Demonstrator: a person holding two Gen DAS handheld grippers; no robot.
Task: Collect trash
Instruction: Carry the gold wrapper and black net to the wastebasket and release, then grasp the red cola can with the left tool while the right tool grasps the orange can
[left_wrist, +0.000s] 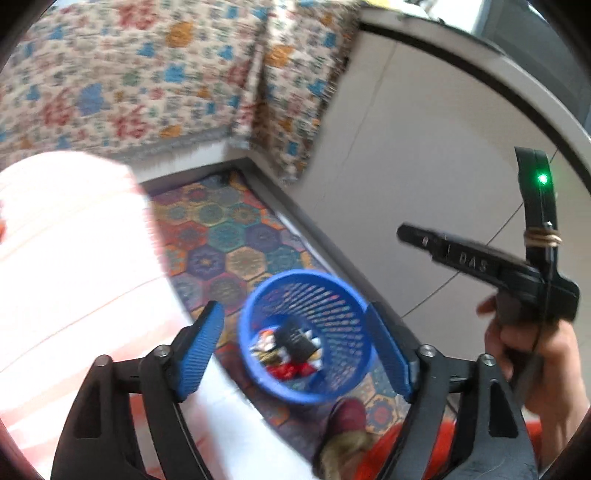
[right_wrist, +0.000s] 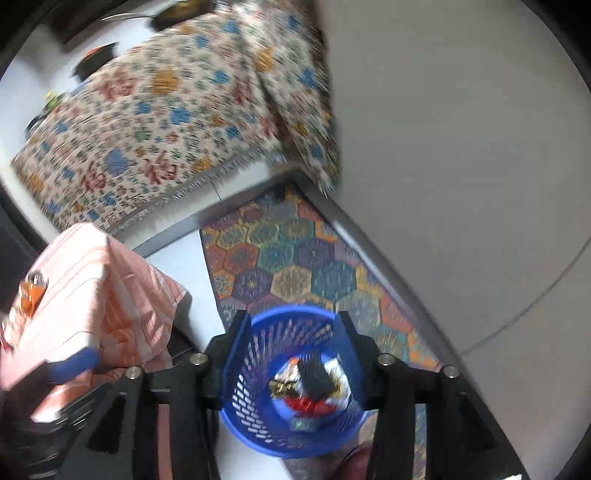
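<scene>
A blue mesh basket (left_wrist: 332, 299) (right_wrist: 255, 373) stands on the floor rug, seen from above in both views. In it lie a black flat item (left_wrist: 295, 338) (right_wrist: 314, 376) and red and white wrappers (left_wrist: 288, 369) (right_wrist: 310, 404). My left gripper (left_wrist: 295, 354) is open above the basket, its blue pads (left_wrist: 203, 350) wide apart with nothing between them. My right gripper (right_wrist: 295, 350) is open too, its jaws apart and the basket far below them. In the left wrist view a hand (left_wrist: 532, 354) holds the right gripper's black body at the right edge.
The basket rests on a hexagon-patterned rug (left_wrist: 229, 236) (right_wrist: 288, 258) beside grey floor tiles (left_wrist: 424, 147). A table with a pink striped cloth (left_wrist: 66, 258) (right_wrist: 92, 288) stands left. Behind is a seat under a flowered cover (left_wrist: 129, 74). A foot in a dark red slipper (left_wrist: 347, 417) is near the basket.
</scene>
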